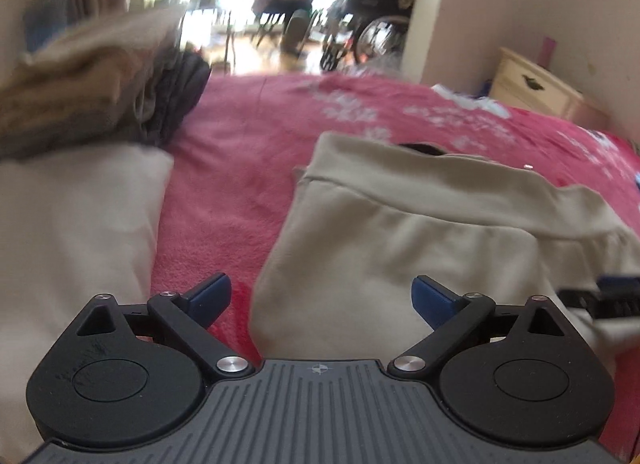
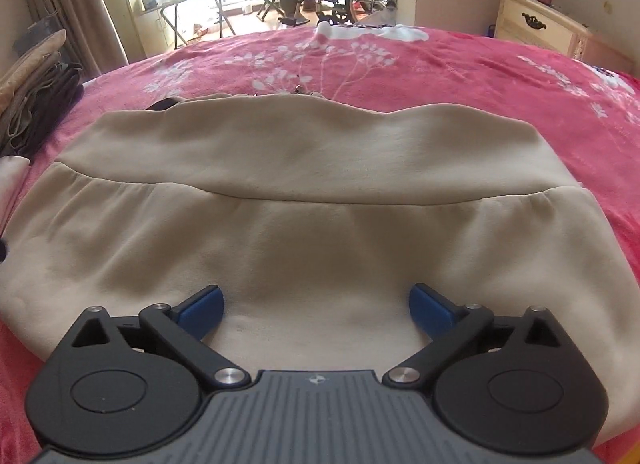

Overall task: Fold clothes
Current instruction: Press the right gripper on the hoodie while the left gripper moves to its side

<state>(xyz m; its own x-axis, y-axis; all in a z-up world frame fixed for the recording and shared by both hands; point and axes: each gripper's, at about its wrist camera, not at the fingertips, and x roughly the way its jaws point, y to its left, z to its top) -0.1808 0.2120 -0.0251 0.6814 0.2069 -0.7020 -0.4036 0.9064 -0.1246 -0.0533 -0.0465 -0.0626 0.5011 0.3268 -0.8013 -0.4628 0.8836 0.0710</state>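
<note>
Here the beige garment (image 2: 312, 224) lies spread on the pink bedspread (image 2: 460, 76), its broad banded hem turned away from the cameras and a dark bit of lining or collar peeping out at the far left edge; whether it lies flat for a fold or already doubled over, the pictures cannot settle, since a smoothed sweatshirt would look much the same either way. The right gripper (image 2: 316, 304) hovers low over the near middle of the cloth, its blue fingers (image 2: 204, 306) standing wide apart and holding nothing; the left gripper (image 1: 322, 300) hangs at the garment's left edge, half over the bedspread, its fingers likewise spread and empty. To the left sits a stack of folded clothes (image 1: 92, 76) with a cream piece (image 1: 72, 224) in front of it; the left view is blurred, so finer detail there is lost. Whatever fold comes, it is likely best done by pinching only the layer meant to move, close to a corner or seam; both tools should grip at matching points so the edge lifts level; the soft fabric will probably sag and drag, so a low, slow carry should keep the creases straight.
</note>
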